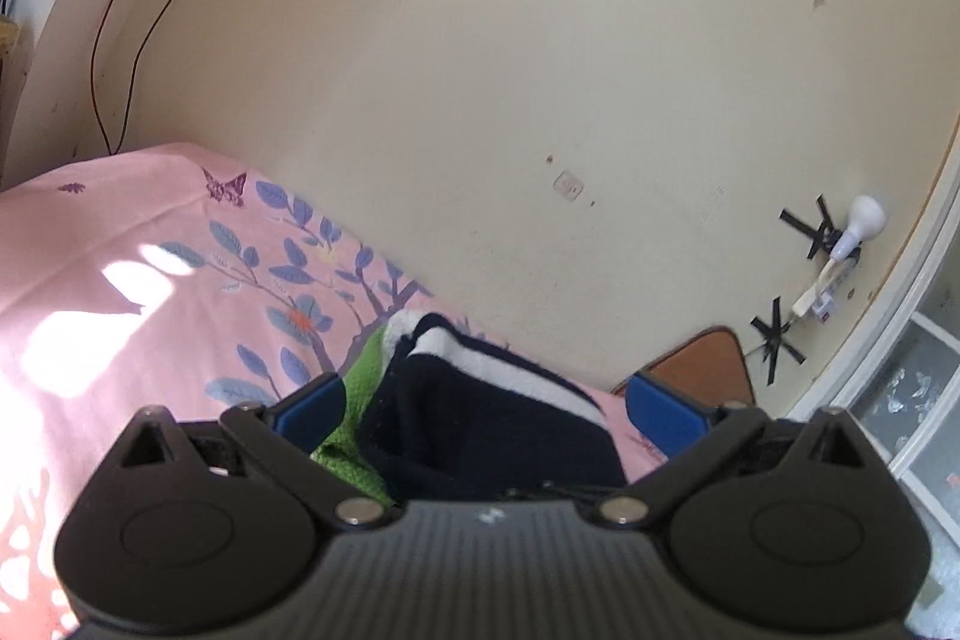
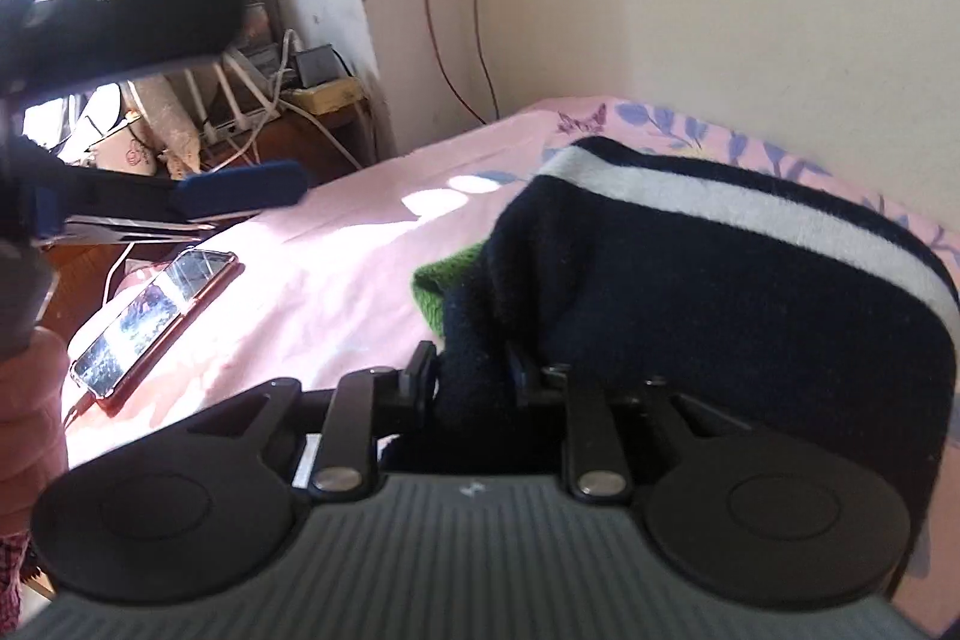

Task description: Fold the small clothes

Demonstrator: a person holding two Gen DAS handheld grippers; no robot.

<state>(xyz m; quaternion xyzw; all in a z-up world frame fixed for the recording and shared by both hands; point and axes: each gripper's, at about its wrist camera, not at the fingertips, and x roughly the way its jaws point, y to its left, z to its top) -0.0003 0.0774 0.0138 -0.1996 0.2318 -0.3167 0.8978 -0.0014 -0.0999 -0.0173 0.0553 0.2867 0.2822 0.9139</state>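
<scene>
**Two grippers at a small navy garment on a pink bed**

Two handheld grippers work over a bed covered by a pink sheet (image 1: 120, 244) printed with blue leaves and a purple butterfly. On the sheet, close to the cream wall (image 1: 480, 70), lies a navy garment (image 2: 720, 292) with a white stripe along its edge, and a bit of green cloth (image 2: 444, 286) pokes out from under its left side.

From the right wrist view, the right gripper (image 2: 474, 382) has its jaws drawn narrow, and a bunched fold of the navy garment sits pinched between them, the fabric rising out of the grip toward the rest of the piece. Its fingertips are mostly buried in the cloth.

From the left wrist view, the left gripper (image 1: 486, 403) stands wide, its blue pads (image 1: 312, 403) far apart on either side of the same navy garment (image 1: 480, 430) and the green cloth (image 1: 354, 400), with neither pad pressing on the fabric. That gripper also shows at the left edge of the right wrist view, raised above the bed with a hand (image 2: 30, 400) below it.

A phone (image 2: 153, 316) with a glossy screen rests on the sheet near the bed's left edge. A white bulb (image 1: 861, 223) is taped to the wall at the right
</scene>
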